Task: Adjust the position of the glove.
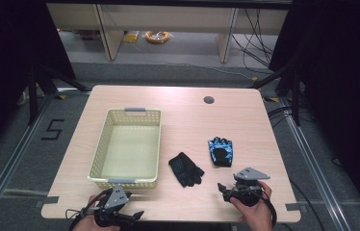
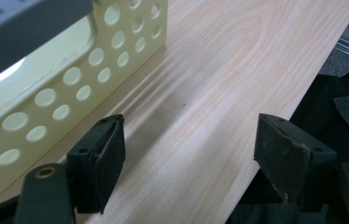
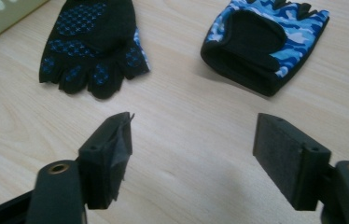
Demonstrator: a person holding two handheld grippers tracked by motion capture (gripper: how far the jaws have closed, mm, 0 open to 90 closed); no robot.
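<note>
Two fingerless gloves lie on the wooden table (image 1: 187,120). The black glove with blue dots (image 1: 186,169) (image 3: 91,44) is palm up near the table's middle. A blue camouflage glove (image 1: 221,151) (image 3: 266,44) lies to its right. A pale yellow perforated basket (image 1: 127,180) (image 2: 46,93) stands at the left and holds nothing. My right gripper (image 1: 222,189) (image 3: 193,154) is open near the front edge, just short of both gloves. By the basket's near wall, my left gripper (image 1: 137,215) (image 2: 189,158) hovers open over bare wood at the table's front edge.
A round cable hole (image 1: 209,100) sits at the table's far side. Table legs (image 1: 227,41), cables (image 1: 257,33) and a coiled yellow cord (image 1: 157,36) are on the floor beyond. Dark drapes flank both sides.
</note>
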